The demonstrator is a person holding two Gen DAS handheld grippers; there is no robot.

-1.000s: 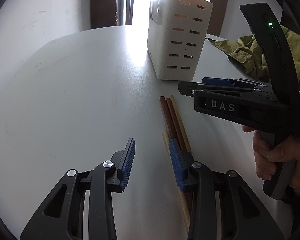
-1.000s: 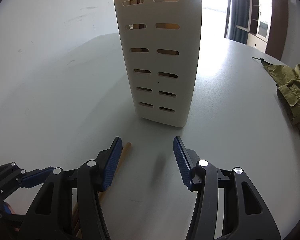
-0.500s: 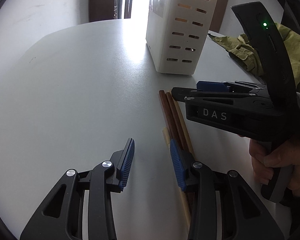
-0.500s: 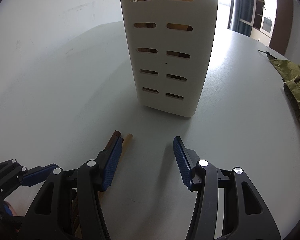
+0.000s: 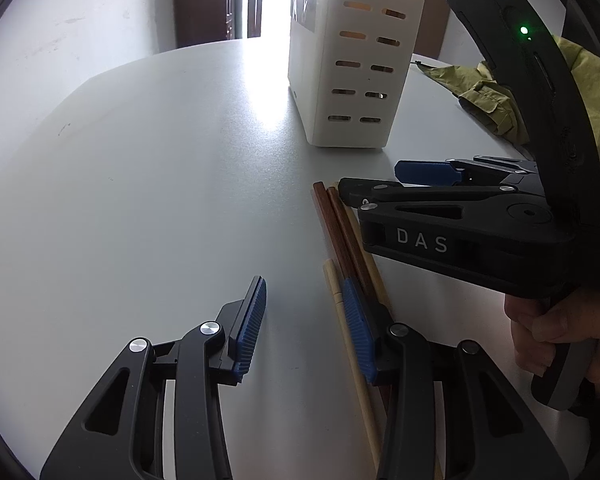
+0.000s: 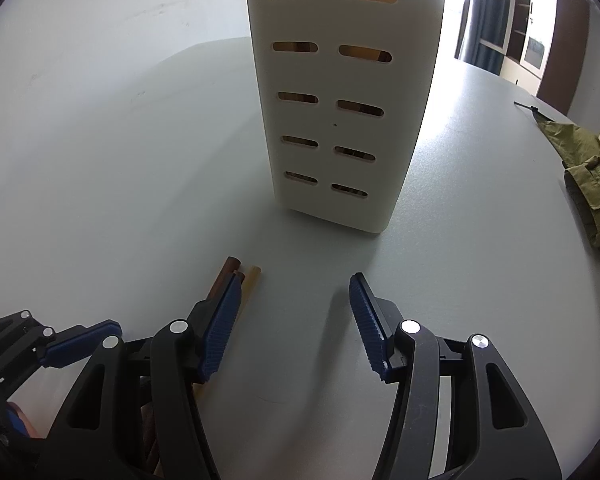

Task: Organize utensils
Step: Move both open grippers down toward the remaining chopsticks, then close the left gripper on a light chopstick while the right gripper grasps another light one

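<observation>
Several chopsticks lie side by side on the white table: two brown chopsticks and pale chopsticks, their far ends pointing at the white slotted utensil holder. My left gripper is open over bare table, its right finger resting above the sticks. My right gripper hovers over their far ends with its jaws opening. Its left pad sits over the sticks and no pad presses on anything.
An olive-green garment is heaped at the table's right side. A hand holds the right gripper's handle. Chopsticks show through the holder's slots. A doorway and a cabinet stand behind the table.
The right gripper's jaws stand slightly wider, and more of the chopsticks' far ends show beside its left finger. In the left wrist view it has drifted left over the sticks.
</observation>
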